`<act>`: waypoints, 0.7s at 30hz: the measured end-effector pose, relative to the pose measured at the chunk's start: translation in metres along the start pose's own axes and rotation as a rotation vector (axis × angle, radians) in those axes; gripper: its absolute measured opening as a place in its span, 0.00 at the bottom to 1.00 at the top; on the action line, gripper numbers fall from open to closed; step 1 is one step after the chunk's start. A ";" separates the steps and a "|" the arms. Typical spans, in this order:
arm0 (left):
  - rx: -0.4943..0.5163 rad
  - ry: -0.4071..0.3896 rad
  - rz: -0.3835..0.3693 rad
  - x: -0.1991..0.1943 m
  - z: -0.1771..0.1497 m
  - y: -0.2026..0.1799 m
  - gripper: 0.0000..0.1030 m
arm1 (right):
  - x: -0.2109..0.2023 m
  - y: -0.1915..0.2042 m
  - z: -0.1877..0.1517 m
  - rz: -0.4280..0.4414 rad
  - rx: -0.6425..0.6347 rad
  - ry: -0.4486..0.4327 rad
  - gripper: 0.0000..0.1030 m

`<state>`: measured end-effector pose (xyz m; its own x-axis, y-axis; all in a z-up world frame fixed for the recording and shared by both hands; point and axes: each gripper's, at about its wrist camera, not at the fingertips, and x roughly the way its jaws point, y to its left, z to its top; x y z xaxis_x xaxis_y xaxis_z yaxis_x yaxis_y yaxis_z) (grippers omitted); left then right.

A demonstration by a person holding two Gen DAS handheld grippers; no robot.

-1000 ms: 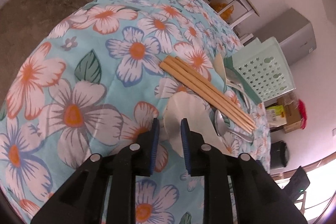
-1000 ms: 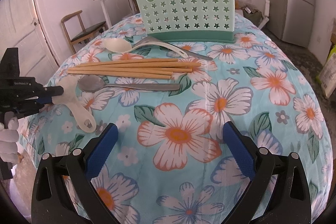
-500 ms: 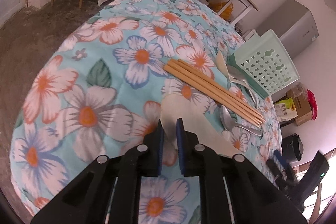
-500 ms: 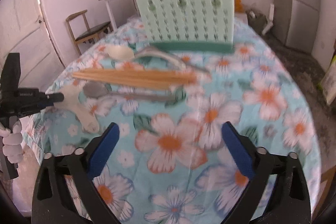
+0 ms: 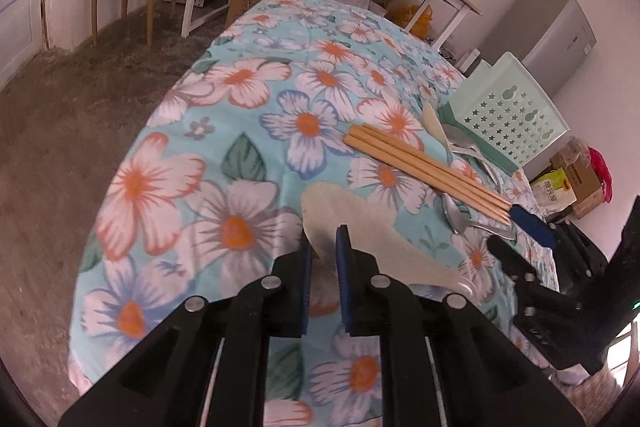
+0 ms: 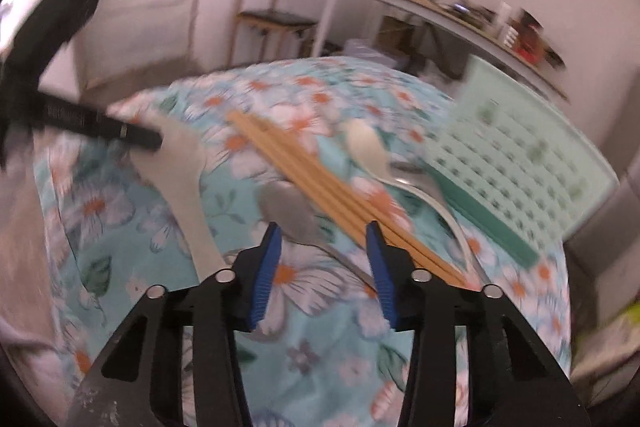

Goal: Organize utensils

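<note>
So the white rice paddle (image 5: 352, 223) is what I've got: my left gripper (image 5: 325, 251) is pinching its broad blade edge-on, pads squeezed nearly together on it, and the handle end sticks out toward my right, over the flowery tablecloth (image 5: 240, 155). From the right-hand camera you can see that same paddle (image 6: 188, 183) hanging off the tip of the left tongs near the table's edge.

Just past it lies a metal spoon (image 5: 456, 215), and right beside that a bundle of wooden chopsticks (image 5: 424, 171), all flat on the cloth. Further along there's a pale plastic spoon (image 5: 434, 125) and another metal one (image 5: 460, 143), both up against the foot of the mint green utensil caddy (image 5: 516, 115) with the star-shaped holes, which stands upright.

My right gripper (image 6: 322, 239) has just been closing, jaws about half spread now, nothing between the pads. It's sitting over the metal spoon's bowl, next to the chopsticks' thin ends. That view is pretty blurry.
</note>
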<state>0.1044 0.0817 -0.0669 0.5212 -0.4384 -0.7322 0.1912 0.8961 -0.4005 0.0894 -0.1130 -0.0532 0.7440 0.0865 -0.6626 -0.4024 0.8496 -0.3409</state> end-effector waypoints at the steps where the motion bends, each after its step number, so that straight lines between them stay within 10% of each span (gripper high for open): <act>1: 0.003 -0.002 -0.004 -0.001 0.000 0.002 0.11 | 0.004 0.006 0.001 0.005 -0.042 0.007 0.36; 8: 0.009 -0.010 -0.042 0.001 0.000 0.009 0.11 | 0.024 0.031 0.004 -0.003 -0.226 0.056 0.30; 21: -0.004 -0.023 -0.067 0.001 -0.001 0.013 0.11 | 0.036 0.032 0.018 0.013 -0.172 0.081 0.05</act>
<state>0.1063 0.0935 -0.0733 0.5261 -0.4959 -0.6908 0.2228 0.8644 -0.4508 0.1129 -0.0738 -0.0762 0.6958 0.0492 -0.7166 -0.5023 0.7465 -0.4365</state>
